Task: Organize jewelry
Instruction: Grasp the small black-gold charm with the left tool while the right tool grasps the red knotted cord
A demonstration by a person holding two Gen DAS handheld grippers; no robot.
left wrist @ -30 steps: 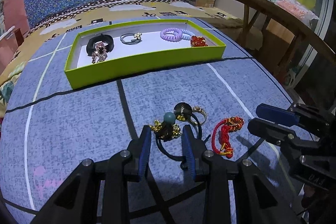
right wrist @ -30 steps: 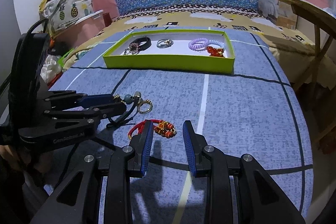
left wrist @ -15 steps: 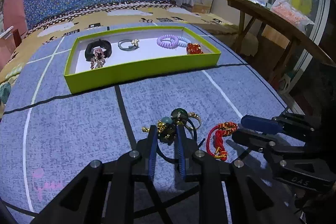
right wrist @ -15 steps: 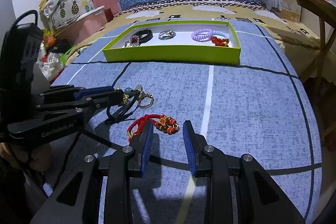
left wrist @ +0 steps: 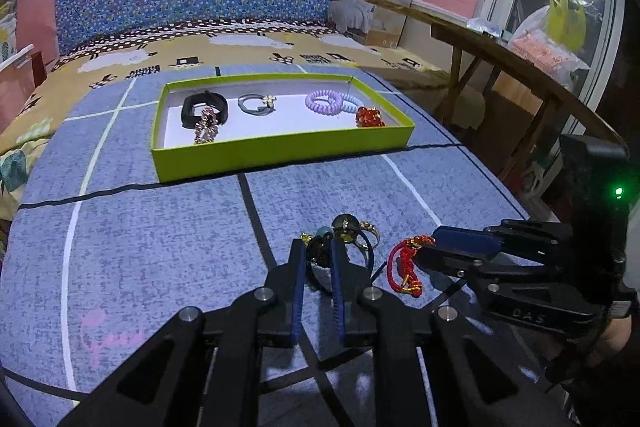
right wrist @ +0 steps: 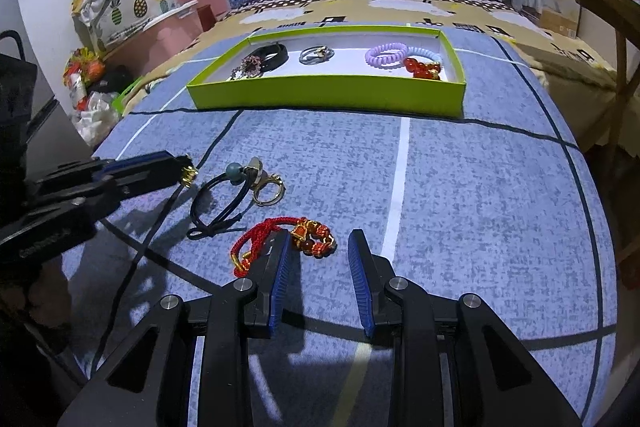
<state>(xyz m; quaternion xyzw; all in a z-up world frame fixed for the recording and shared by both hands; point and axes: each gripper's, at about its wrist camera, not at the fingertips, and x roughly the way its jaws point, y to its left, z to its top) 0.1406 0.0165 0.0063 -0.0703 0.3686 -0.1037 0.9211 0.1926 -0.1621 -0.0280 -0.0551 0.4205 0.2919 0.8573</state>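
Observation:
A green tray (left wrist: pixel 280 150) (right wrist: pixel 328 95) on the blue bedspread holds a black band, a grey tie, purple and blue coil ties and a red bead piece. My left gripper (left wrist: pixel 318 247) is shut on the dark gold-trimmed charm of a black cord hair tie (right wrist: pixel 224 203), whose teal bead and gold ring lie on the cloth. The left gripper also shows in the right wrist view (right wrist: pixel 182 169). My right gripper (right wrist: pixel 318 239) is open, its fingers on either side of the beaded end of a red cord bracelet (right wrist: pixel 280 239) (left wrist: pixel 402 263).
A wooden bench (left wrist: pixel 520 67) runs along the right edge of the bed. A cardboard box (left wrist: pixel 376 7) stands at the back right. Bags and clutter (right wrist: pixel 120 11) sit off the bed's left side.
My left gripper has closed on the hair tie's charm. My right gripper has moved forward so its fingers straddle the red bracelet's beads.

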